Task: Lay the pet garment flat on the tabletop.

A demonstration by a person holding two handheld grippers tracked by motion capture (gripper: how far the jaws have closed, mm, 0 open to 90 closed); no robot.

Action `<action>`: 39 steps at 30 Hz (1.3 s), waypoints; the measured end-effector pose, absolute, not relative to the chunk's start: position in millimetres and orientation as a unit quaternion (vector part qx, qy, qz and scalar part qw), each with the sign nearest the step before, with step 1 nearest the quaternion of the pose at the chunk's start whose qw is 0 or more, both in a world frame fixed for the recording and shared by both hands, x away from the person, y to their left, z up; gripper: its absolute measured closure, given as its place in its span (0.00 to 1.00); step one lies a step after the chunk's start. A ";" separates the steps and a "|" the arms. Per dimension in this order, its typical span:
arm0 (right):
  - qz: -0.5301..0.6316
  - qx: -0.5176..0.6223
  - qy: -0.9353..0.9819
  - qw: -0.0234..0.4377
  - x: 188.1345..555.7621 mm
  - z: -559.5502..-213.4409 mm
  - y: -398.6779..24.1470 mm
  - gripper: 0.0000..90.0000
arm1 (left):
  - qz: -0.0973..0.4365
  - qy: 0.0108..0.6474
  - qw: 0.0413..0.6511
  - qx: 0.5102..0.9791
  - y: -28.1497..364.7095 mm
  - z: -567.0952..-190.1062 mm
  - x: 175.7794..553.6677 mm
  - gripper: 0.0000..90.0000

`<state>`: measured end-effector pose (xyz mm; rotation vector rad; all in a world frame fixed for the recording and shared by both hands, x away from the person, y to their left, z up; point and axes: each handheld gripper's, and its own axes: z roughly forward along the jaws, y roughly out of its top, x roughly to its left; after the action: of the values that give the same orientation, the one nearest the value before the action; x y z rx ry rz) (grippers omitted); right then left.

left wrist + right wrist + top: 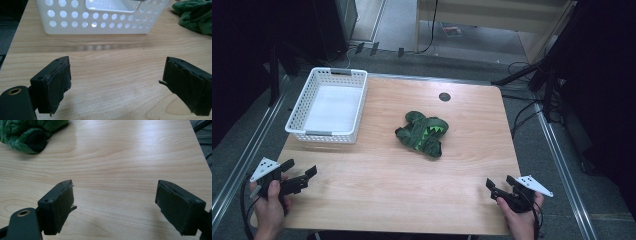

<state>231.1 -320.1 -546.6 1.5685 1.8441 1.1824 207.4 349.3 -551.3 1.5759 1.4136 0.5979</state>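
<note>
A green plush toy (pixel 422 133) with lighter green spikes lies crumpled near the middle of the wooden table (pixel 377 195). A white perforated basket (pixel 328 105) stands at the table's far left, with nothing visible inside. My left gripper (pixel 302 170) is held over the near left corner, jaws wide apart with nothing between them. In the left gripper view its jaws (pixel 115 82) face the basket (pixel 100 22), with the plush toy (pixel 195 17) at the upper right. My right gripper (pixel 501 187) hovers over the near right corner, open with bare wood between its jaws (pixel 113 205). The plush toy (pixel 27 132) sits at the upper left.
A small dark round hole (pixel 444 97) marks the table's far side. Cables (pixel 522 110) and dark stands (pixel 542 75) lie on the floor to the right. Metal rails (pixel 562 165) run along both sides of the table.
</note>
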 end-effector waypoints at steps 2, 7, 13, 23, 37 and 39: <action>0.429 0.567 0.667 0.223 230.7 -546.2 -320.1 0.17 | 0.244 0.572 0.450 0.641 348.5 -551.6 208.1 0.09; 0.431 0.565 0.667 0.226 231.3 -542.7 -318.9 0.17 | 0.246 0.572 0.448 0.641 347.6 -551.8 208.4 0.09; 0.438 0.550 0.670 0.236 239.7 -528.6 -304.5 0.17 | 0.246 0.575 0.447 0.640 347.9 -552.0 208.8 0.09; 0.449 0.517 0.691 0.231 269.9 -500.3 -250.8 0.17 | 0.249 0.575 0.447 0.638 346.8 -552.5 208.7 0.09; 0.472 0.494 0.698 0.215 329.2 -483.4 -180.3 0.37 | 0.253 0.569 0.444 0.644 345.0 -551.0 207.2 0.09; 0.479 0.495 0.695 0.205 337.5 -481.0 -173.3 0.42 | 0.252 0.570 0.445 0.643 345.2 -551.2 207.3 0.09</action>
<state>337.5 -173.3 -481.0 1.3806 1.9390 1.3346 207.3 345.2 -551.2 1.5947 1.4127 0.6247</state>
